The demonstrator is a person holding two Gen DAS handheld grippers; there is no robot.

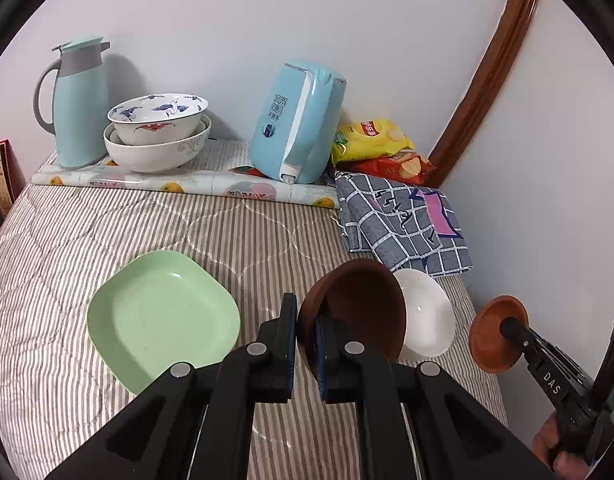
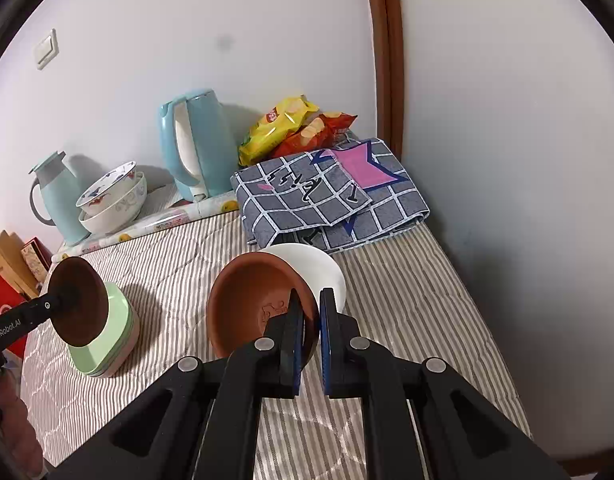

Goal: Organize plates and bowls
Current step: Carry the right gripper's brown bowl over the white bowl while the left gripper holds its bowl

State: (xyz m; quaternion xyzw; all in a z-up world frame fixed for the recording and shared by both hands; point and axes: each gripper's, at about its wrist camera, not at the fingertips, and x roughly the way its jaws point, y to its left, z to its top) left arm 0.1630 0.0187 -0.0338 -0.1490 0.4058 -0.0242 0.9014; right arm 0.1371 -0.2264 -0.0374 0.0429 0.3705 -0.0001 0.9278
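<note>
Left wrist camera sits just behind the left gripper [image 1: 305,320], angled down across the striped bed [image 1: 107,224] toward the wall corner, close to the surface. Right wrist camera sits likewise behind the right gripper [image 2: 310,312], facing the same corner from further right. Both views share the kettle [image 1: 297,122] [image 2: 195,144], stacked bowls [image 1: 159,136] [image 2: 113,196], checked cloth [image 1: 403,220] [image 2: 331,196], and each shows the opposite gripper at its edge.

I'm seeing my black left gripper [image 1: 305,322] and right gripper [image 2: 311,316] showing blue pads, silver pivot screws, white lettering.
</note>
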